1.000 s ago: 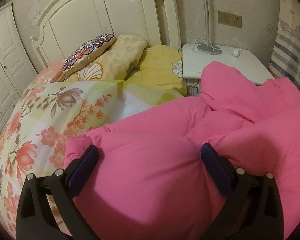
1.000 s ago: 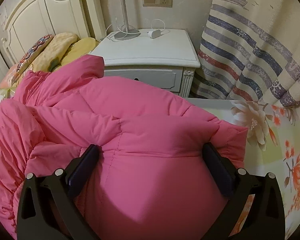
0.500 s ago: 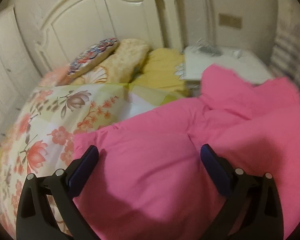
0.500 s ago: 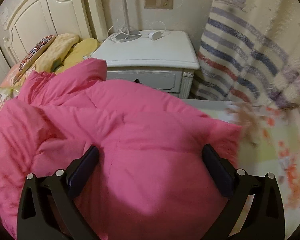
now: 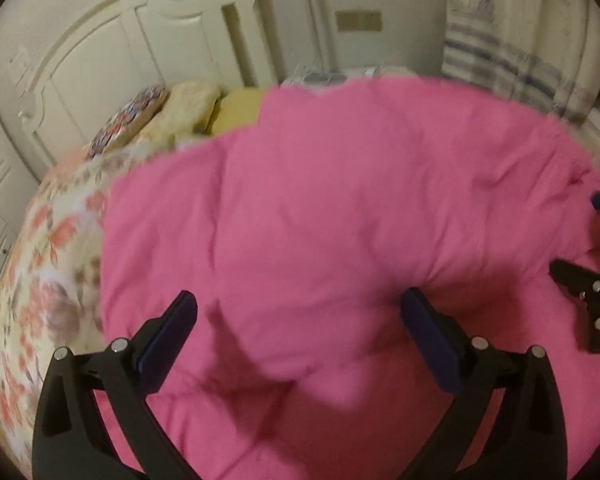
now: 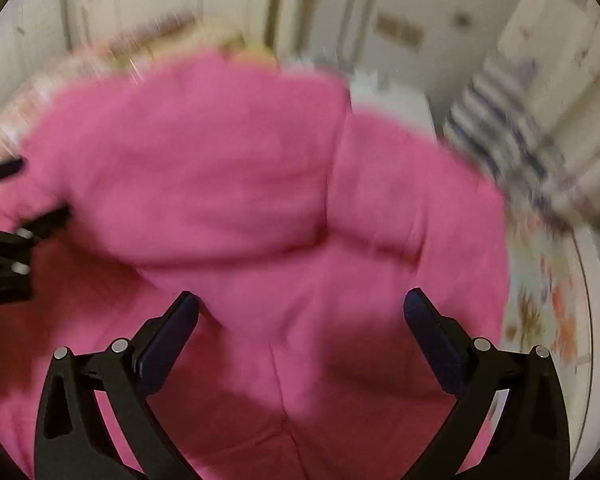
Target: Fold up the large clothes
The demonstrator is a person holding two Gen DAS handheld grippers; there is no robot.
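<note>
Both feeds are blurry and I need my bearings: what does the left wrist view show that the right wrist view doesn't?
Only the left wrist view shows the patterned cushion against the headboard, and the right gripper at its right edge.

Only the right wrist view shows the left gripper at its left edge.

Both show the pink padded garment filling the frame on the floral bedspread, the striped curtain, and open fingers above the fabric.

A home bedroom: cream panelled headboard (image 5: 148, 44), pillows (image 5: 188, 110), floral bedspread (image 5: 44, 264) and a striped curtain (image 5: 512, 68).
</note>
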